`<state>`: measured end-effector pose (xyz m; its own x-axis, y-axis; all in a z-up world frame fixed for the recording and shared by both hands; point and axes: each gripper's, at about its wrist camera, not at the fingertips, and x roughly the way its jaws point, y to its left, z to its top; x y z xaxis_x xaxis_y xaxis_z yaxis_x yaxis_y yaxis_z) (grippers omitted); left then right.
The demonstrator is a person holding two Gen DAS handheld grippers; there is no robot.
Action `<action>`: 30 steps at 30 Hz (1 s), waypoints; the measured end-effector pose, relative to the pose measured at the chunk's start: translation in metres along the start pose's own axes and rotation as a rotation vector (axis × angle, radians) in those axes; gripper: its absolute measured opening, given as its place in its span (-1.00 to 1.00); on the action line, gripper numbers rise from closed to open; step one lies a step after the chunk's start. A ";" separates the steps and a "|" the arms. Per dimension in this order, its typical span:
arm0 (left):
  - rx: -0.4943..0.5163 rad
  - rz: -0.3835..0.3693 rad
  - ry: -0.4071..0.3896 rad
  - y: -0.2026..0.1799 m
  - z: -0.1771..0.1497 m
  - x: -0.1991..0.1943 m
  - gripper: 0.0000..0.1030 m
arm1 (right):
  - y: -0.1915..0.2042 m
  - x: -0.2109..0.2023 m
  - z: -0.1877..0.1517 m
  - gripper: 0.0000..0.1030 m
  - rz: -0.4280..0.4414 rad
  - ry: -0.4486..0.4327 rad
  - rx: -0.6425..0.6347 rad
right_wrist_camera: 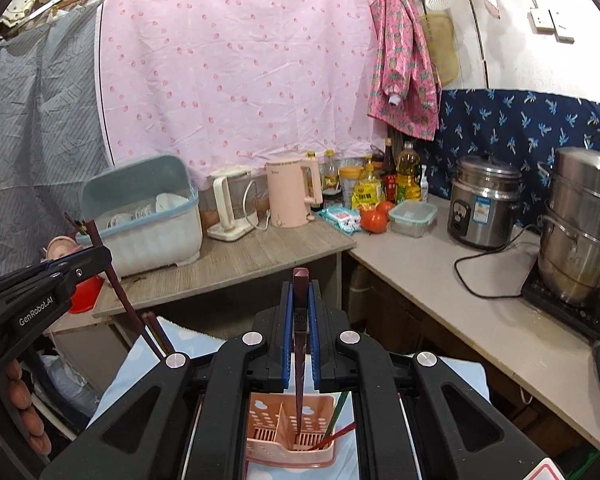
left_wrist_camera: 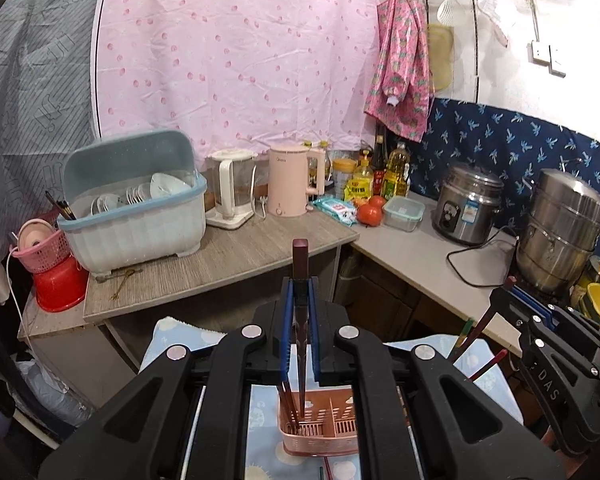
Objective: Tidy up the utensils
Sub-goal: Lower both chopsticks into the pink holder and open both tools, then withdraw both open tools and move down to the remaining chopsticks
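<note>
Nearest the lens, the left gripper (left_wrist_camera: pixel 300 280) was clamped on a dark chopstick (left_wrist_camera: pixel 301 320) whose tip hung over the left compartment of the pink utensil holder (left_wrist_camera: pixel 320 432), while the right gripper (right_wrist_camera: pixel 300 284) pinched another chopstick (right_wrist_camera: pixel 300 360) above that holder's right compartment.

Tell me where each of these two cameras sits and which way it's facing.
Left wrist: on the left tool, looking along a clamped dark chopstick toward the kitchen counter; the right tool shows at right.
Right wrist: on the right tool, facing the same way, gripping its own chopstick; the left tool shows at left.
Shared: pink holder below, pink kettle, dish rack.
</note>
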<state>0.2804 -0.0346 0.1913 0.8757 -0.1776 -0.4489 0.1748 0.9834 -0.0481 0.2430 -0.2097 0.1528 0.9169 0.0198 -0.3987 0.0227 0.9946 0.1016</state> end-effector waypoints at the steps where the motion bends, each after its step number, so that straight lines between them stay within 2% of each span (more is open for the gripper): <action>1: -0.004 0.000 0.012 0.001 -0.004 0.005 -0.86 | 0.000 0.004 -0.004 -0.87 0.000 0.011 0.001; 8: -0.012 0.018 0.064 0.008 -0.023 0.029 -0.86 | -0.004 0.024 -0.027 -0.87 -0.007 0.067 0.009; 19: -0.007 0.015 0.075 0.008 -0.034 0.039 -0.85 | -0.007 0.027 -0.043 -0.86 -0.029 0.089 0.005; 21: -0.009 0.023 0.075 0.007 -0.033 0.039 -0.71 | -0.008 0.025 -0.044 -0.77 -0.034 0.082 0.006; 23: -0.013 0.034 0.070 0.008 -0.034 0.040 -0.40 | -0.010 0.023 -0.045 -0.54 -0.035 0.077 0.015; 25: -0.015 0.046 0.064 0.008 -0.035 0.038 -0.29 | -0.011 0.018 -0.045 -0.36 -0.042 0.062 0.023; 30: -0.023 0.044 0.066 0.011 -0.038 0.031 -0.28 | -0.013 0.005 -0.044 -0.31 -0.039 0.039 0.035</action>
<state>0.2929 -0.0284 0.1432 0.8506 -0.1321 -0.5090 0.1258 0.9909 -0.0470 0.2293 -0.2183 0.1094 0.8990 -0.0139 -0.4377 0.0723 0.9905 0.1172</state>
